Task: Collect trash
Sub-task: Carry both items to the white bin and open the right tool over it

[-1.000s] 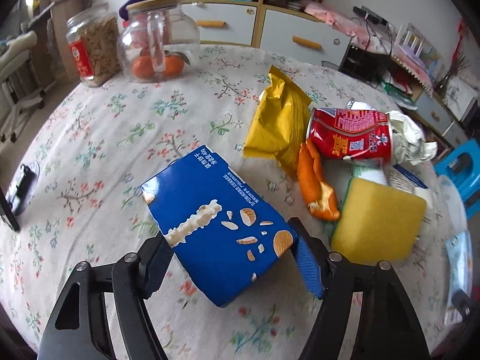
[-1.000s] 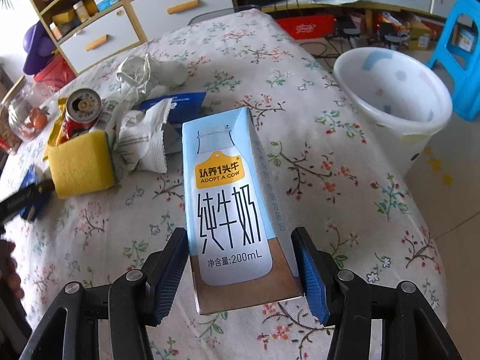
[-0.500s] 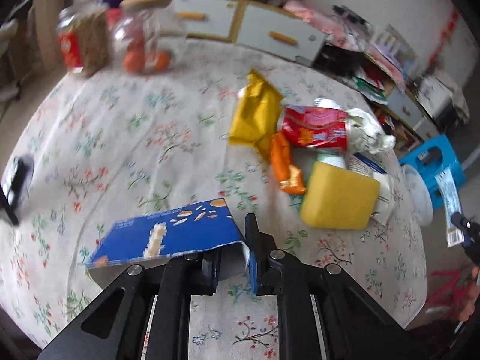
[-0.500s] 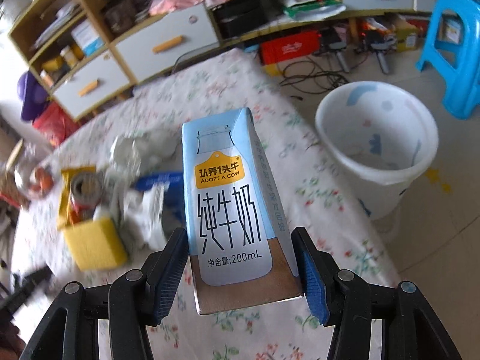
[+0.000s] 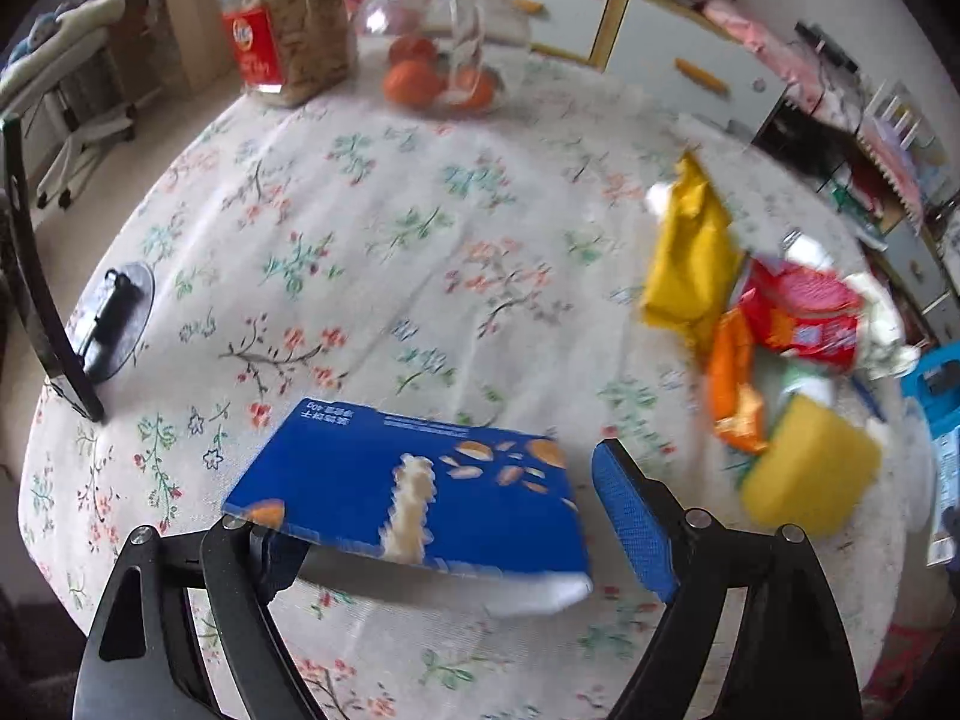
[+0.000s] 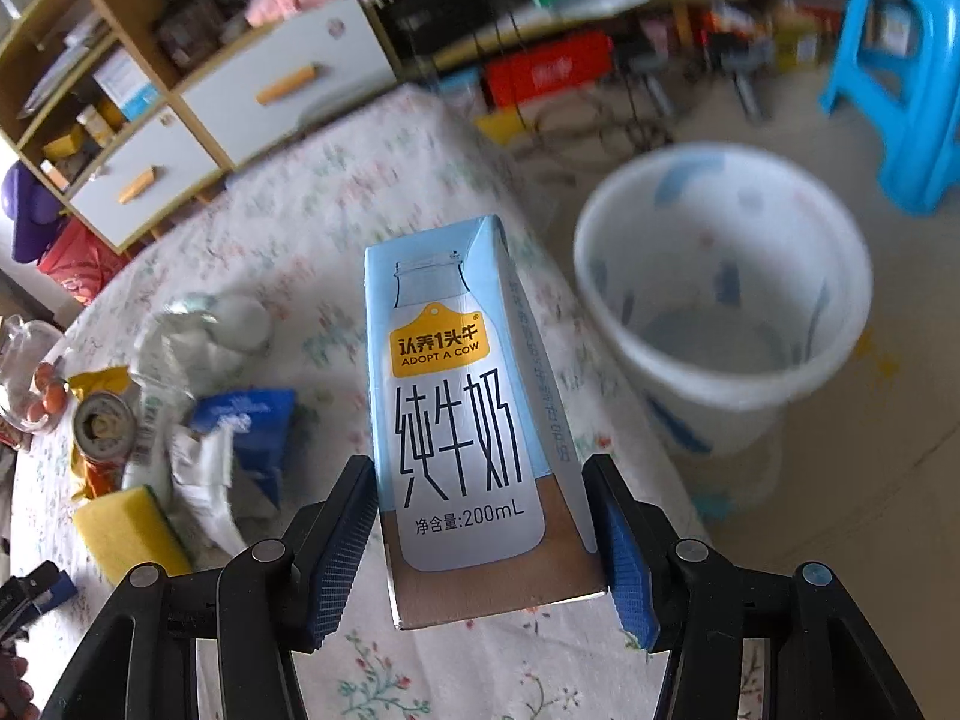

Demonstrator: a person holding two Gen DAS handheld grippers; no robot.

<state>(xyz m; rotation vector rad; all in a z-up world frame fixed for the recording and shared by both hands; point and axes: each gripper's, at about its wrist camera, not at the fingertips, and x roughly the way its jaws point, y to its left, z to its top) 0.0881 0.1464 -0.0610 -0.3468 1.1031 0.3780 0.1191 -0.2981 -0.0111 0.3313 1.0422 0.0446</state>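
Two cartons in hand or near it. In the right gripper (image 6: 480, 480), a pale-blue milk carton (image 6: 456, 408), clamped low on its sides between both blue pads, held above the floral tablecloth (image 6: 372, 192). On its front, a bottle outline with a yellow badge reading "认养1头牛 ADOPT A COW", then large black "纯牛奶" and, lower, "净含量:200mL". Small print down the right side, too slanted to read. Beyond and to the right, on the floor beside the table, a white bin (image 6: 720, 300) with blue marks.

Between the spread fingers of the left gripper (image 5: 438, 504), a flat blue box (image 5: 420, 492) printed with a white splash and nut or grain pieces. Right pad (image 5: 630, 516) just clear of the box edge, left finger hidden under its near corner; jaws wide, not squeezing. White writing along the far edge of the box, upside down and too small to make out.

To the right on the cloth, a blurred heap: yellow packet (image 5: 690, 264), red can (image 5: 804, 312) with illegible print, orange wrapper (image 5: 732, 384), yellow sponge (image 5: 810, 474). At the far edge, a jar (image 5: 288, 30) with a red label, writing unreadable.
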